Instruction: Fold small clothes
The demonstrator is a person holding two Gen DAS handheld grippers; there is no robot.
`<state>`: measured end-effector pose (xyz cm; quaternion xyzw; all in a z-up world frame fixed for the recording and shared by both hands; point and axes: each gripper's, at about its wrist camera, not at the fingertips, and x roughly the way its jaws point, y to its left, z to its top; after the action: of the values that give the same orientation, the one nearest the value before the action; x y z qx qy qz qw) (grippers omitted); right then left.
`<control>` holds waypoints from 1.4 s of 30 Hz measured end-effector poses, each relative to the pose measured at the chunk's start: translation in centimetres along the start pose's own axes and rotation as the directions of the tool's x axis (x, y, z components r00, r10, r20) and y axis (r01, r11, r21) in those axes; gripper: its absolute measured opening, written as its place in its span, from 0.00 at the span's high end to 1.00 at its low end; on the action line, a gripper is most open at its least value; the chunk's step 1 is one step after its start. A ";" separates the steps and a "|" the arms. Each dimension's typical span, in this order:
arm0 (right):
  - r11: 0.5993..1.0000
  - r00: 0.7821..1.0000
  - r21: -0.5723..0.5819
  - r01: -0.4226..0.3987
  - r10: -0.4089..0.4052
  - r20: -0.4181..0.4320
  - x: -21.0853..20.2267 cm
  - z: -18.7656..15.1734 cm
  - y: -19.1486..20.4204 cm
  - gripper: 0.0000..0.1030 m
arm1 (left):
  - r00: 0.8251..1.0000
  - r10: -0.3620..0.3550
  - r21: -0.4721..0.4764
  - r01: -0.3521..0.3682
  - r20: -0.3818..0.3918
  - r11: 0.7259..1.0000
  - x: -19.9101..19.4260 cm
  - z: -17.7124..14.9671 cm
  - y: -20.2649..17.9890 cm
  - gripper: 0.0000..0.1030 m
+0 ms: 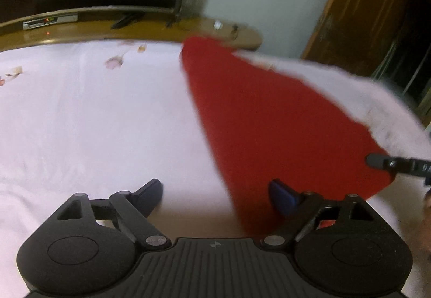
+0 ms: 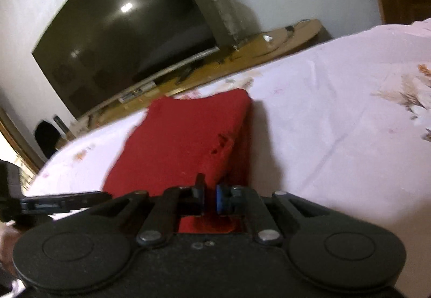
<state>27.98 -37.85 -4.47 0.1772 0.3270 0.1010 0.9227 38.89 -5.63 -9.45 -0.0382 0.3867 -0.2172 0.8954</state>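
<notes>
A small red cloth (image 1: 272, 120) lies on a white floral bedsheet (image 1: 94, 115). In the left wrist view my left gripper (image 1: 215, 194) is open, its right finger over the cloth's near edge, its left finger over bare sheet. The right gripper's finger (image 1: 388, 163) shows at the cloth's right corner. In the right wrist view my right gripper (image 2: 211, 197) is shut on the near edge of the red cloth (image 2: 183, 136), which rises lifted and folded ahead. The left gripper (image 2: 62, 201) shows at the lower left.
A large dark TV (image 2: 121, 28) stands on a wooden shelf (image 2: 242, 53) beyond the bed's far edge. A wooden door (image 1: 363, 7) is at the right. The bedsheet (image 2: 336, 123) stretches to the right of the cloth.
</notes>
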 end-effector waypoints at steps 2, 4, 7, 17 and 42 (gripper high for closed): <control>1.000 0.998 -0.010 0.030 -0.030 -0.064 1.6 -1.2 -0.7 0.92 | 1.000 0.009 0.018 -0.009 0.023 1.000 -0.1 -0.4 -0.1 0.14; 0.999 0.998 0.013 0.034 -0.034 -0.050 2.1 -1.5 -1.1 0.90 | 1.000 0.021 0.015 -0.022 0.019 1.000 -0.3 -0.3 -0.3 0.13; 0.999 0.998 0.015 0.042 -0.041 -0.058 1.7 -1.1 -0.5 0.81 | 0.999 0.040 0.026 -0.040 0.011 0.999 -0.8 0.1 -0.7 0.13; 0.999 0.998 -0.016 0.046 -0.046 0.051 0.2 0.6 1.1 0.60 | 0.994 0.102 0.075 -0.104 0.025 0.992 -1.7 0.6 -2.2 0.08; 0.985 0.999 0.171 -0.019 0.026 -0.040 5.0 3.8 -3.5 0.37 | 0.964 -0.267 -0.315 0.253 -0.003 0.915 3.3 5.6 3.9 0.00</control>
<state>34.46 -40.57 -5.94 0.2572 0.3516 0.0868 0.8959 46.27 -4.03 -8.75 -0.2253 0.4282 -0.2713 0.8321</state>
